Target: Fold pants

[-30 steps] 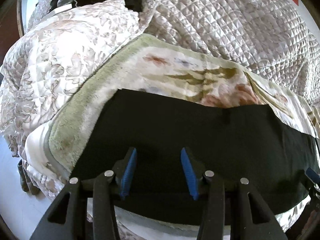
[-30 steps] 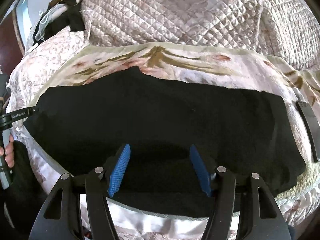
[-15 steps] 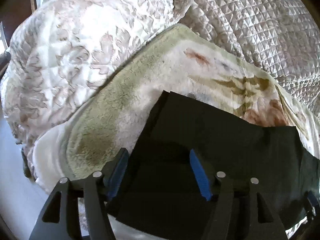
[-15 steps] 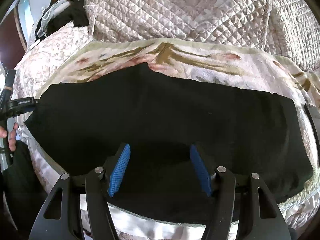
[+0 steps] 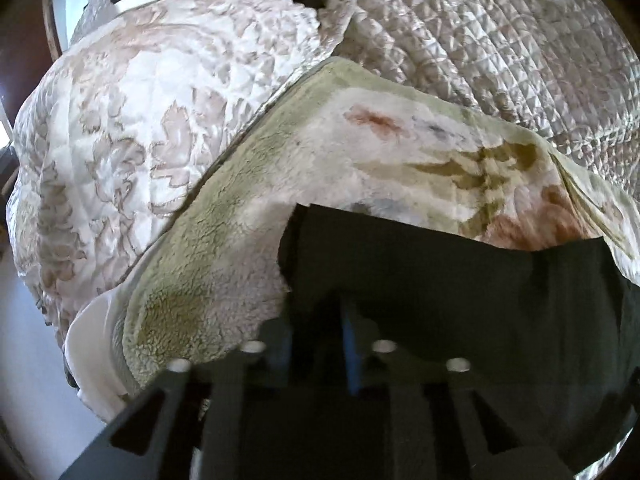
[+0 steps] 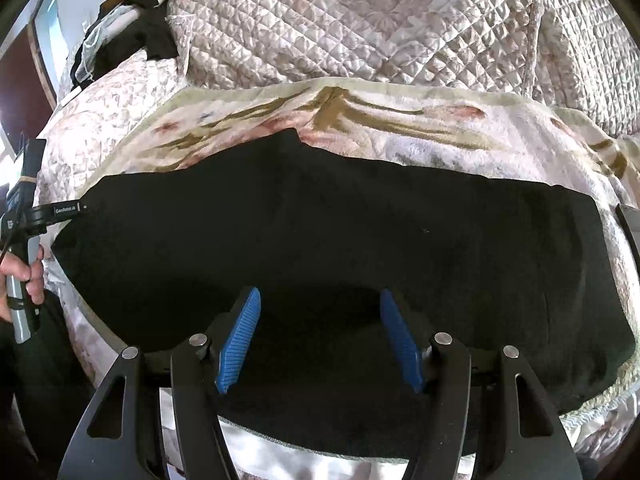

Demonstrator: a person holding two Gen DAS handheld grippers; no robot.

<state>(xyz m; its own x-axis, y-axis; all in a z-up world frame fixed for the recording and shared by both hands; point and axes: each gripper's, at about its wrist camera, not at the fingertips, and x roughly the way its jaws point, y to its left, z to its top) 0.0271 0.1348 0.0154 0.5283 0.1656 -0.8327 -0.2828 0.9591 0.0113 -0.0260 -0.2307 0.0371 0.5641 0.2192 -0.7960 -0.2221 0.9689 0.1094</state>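
While the black pants (image 6: 320, 240) lie spread flat across the fleecy floral blanket (image 6: 400, 128) on the bed, their long dark shape runs from one side of the right wrist view to the other, with a peak of cloth poking up along the far edge. At the pants' left end, the left gripper (image 5: 320, 320) has the corner of the fabric between its fingers and its jaws are closing right now; in its own blurred view the blue pads sit close together with black cloth bunched between them and lifted off the blanket. From the right wrist view that same gripper shows as a dark finger meeting the pants' left tip, with a person's hand (image 6: 24, 276) wrapped round its handle. Over on the near edge, the right gripper (image 6: 320, 340) hovers above the pants with its blue fingers (image 6: 240, 340) wide apart, released, gripping nothing. Around the blanket, a pale quilt with a leafy pattern (image 5: 140, 140) bulges to the left, and a shiny diamond-stitched bedspread (image 6: 380, 20) piles up behind. Some dark clothing (image 6: 132, 40) lies heaped at the far left corner.
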